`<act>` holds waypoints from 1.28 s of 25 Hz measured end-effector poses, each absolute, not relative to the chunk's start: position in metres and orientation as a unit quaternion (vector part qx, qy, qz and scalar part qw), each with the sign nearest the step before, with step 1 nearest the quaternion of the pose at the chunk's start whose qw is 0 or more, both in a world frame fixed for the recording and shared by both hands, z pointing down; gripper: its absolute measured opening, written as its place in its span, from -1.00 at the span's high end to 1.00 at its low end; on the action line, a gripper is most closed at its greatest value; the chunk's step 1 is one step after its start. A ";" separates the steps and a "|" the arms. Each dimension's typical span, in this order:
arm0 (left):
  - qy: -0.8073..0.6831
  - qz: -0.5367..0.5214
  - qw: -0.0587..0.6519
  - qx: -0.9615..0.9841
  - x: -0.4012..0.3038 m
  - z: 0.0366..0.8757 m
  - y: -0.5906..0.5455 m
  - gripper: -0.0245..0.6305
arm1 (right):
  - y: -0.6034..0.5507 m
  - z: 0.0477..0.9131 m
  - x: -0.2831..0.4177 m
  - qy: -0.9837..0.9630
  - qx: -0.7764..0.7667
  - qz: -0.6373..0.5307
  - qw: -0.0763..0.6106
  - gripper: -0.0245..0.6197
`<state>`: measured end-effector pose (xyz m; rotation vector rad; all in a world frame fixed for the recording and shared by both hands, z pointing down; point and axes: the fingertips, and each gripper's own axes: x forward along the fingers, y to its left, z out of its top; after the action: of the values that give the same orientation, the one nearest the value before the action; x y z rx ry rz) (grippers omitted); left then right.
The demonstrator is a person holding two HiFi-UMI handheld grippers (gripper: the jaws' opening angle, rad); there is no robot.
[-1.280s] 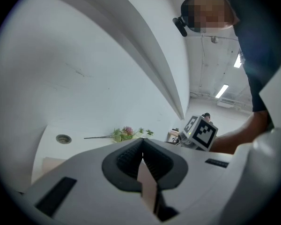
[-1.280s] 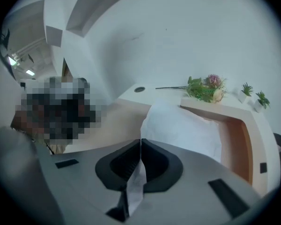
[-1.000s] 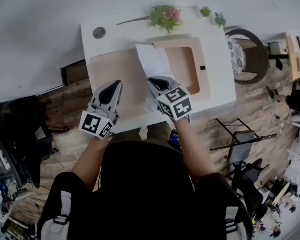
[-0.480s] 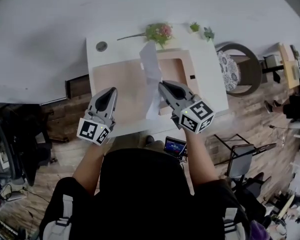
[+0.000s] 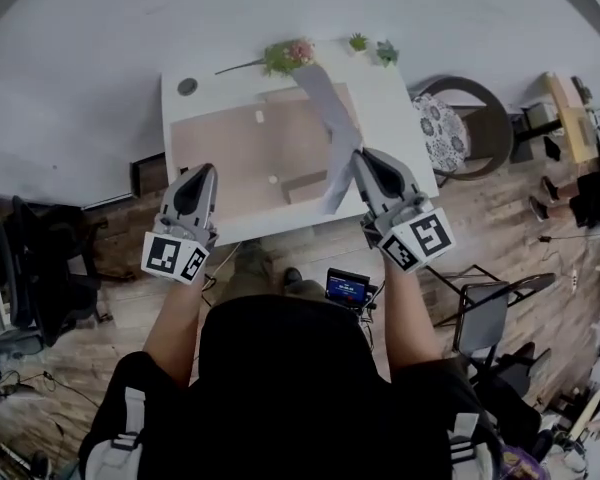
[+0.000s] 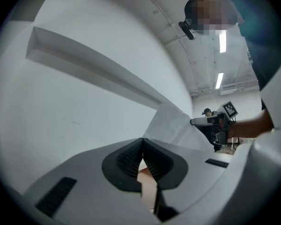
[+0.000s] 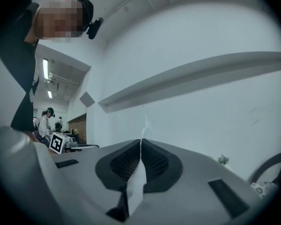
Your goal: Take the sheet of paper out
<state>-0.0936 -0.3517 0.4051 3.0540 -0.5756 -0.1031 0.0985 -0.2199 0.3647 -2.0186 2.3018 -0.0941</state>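
The white sheet of paper [image 5: 325, 103] hangs in the air over the right part of the white table [image 5: 205, 68]. My right gripper [image 5: 363, 158] is shut on its near edge. In the right gripper view the paper [image 7: 136, 182] runs edge-on between the pads of that gripper [image 7: 141, 142]. A flat beige envelope [image 5: 240, 153] lies on the table below, apart from the sheet. My left gripper [image 5: 202, 173] is held above the table's near left edge, shut and holding nothing. From the left gripper [image 6: 141, 142] the lifted sheet [image 6: 173, 125] shows to the right.
A spray of flowers [image 5: 285, 56] and two small potted plants [image 5: 358, 42] stand at the table's far edge. A round chair [image 5: 460, 128] is to the right. On the floor by my feet lies a small screen [image 5: 347, 288]. A black office chair [image 5: 40, 268] stands at the left.
My right gripper rose and swung right with the sheet, drawing it clear of the envelope, which now lies flat. The left gripper lifted and drifted slightly left.
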 end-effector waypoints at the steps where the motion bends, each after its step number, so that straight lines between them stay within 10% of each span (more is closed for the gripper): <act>1: -0.185 -0.034 0.011 0.982 -0.094 0.401 -0.342 0.92 | -0.207 0.362 0.104 0.744 -0.666 -0.026 0.047 0.86; 32: -0.189 -0.027 -0.007 0.982 -0.201 0.384 -0.197 0.92 | -0.027 0.386 0.038 0.646 -0.762 0.026 0.039 0.86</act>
<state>-0.2009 -0.1971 0.3842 3.0981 -0.5950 -0.0847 0.0385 -0.0272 0.3863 -2.3360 1.9817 0.0809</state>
